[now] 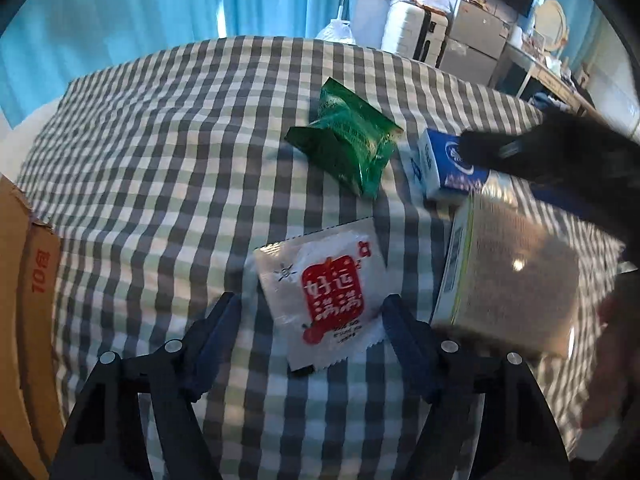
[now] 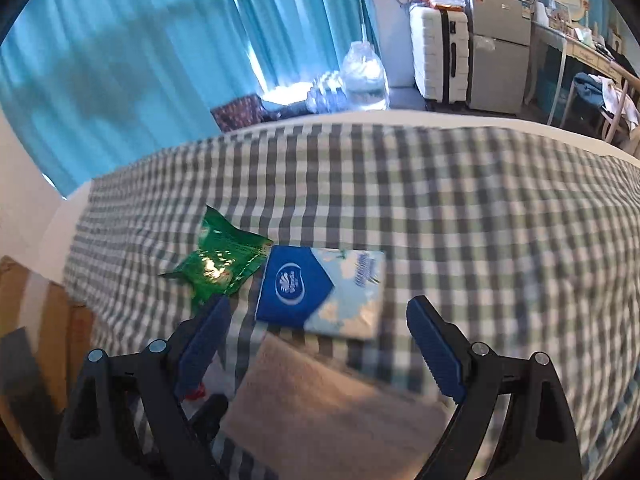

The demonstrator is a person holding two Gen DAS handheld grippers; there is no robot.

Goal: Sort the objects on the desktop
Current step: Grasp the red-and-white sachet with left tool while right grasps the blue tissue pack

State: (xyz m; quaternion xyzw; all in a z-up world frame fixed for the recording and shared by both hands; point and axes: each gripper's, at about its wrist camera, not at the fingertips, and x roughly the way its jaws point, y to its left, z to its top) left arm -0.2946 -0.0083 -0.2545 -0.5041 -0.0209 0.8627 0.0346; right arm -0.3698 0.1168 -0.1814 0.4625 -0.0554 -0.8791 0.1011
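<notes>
Sorted: nothing we can see yet; green packet, tissue pack, cotton-swab box lie mid-frame.
Left gripper: jaws part-open astride the white sachet, not gripping.
Right gripper: wide open, empty, above the tissue pack.

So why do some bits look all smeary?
Left wrist view: the right gripper and the brown box under it are motion-blurred, while the white sachet stays sharp. Right wrist view: the checked cloth and blue pack smear slightly.
</notes>
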